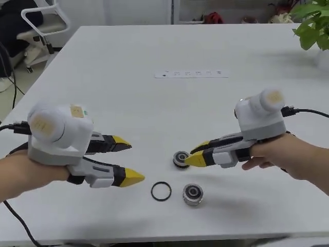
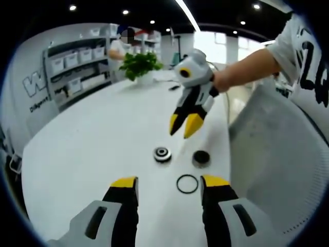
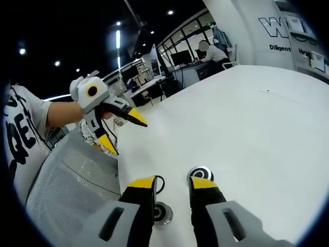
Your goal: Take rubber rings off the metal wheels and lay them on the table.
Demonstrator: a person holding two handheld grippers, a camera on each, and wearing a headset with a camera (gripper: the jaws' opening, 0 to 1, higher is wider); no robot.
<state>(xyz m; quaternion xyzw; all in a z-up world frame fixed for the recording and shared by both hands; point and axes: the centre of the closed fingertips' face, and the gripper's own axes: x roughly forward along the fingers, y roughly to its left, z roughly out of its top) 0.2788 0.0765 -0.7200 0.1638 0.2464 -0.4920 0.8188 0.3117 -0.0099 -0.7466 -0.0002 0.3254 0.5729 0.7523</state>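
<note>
**A:** Where did we stand with the rings?

**B:** One rubber ring lay loose and flat on the desk, just beside the near wheel, which looked bare to us. The far wheel sat a little beyond it and was dark at the rim. We judged that its ring was on, though we couldn't be certain.

**A:** And our claws?

**B:** The right claw had its jaws a little apart and held nothing. Its tips were just beside the far wheel, and we couldn't tell whether they touched it. The left claw hung wide open and empty, off to the left of the loose ring.

**A:** So what worried us?

**B:** The far wheel was round and lay on a smooth desk with nothing bracing it. If we nipped at its rim with the right claw alone, we reckoned it could skid or roll away instead of giving up the ring. We wanted the left claw in to pin it.

**A:** Anything else?

**B:** Bringing the left claw across meant passing the loose ring and the near wheel. A low sweep could have knocked either toward the desk edge nearest us. Stretched rubber might also have slipped off the jaw tips and sprung away.
</note>
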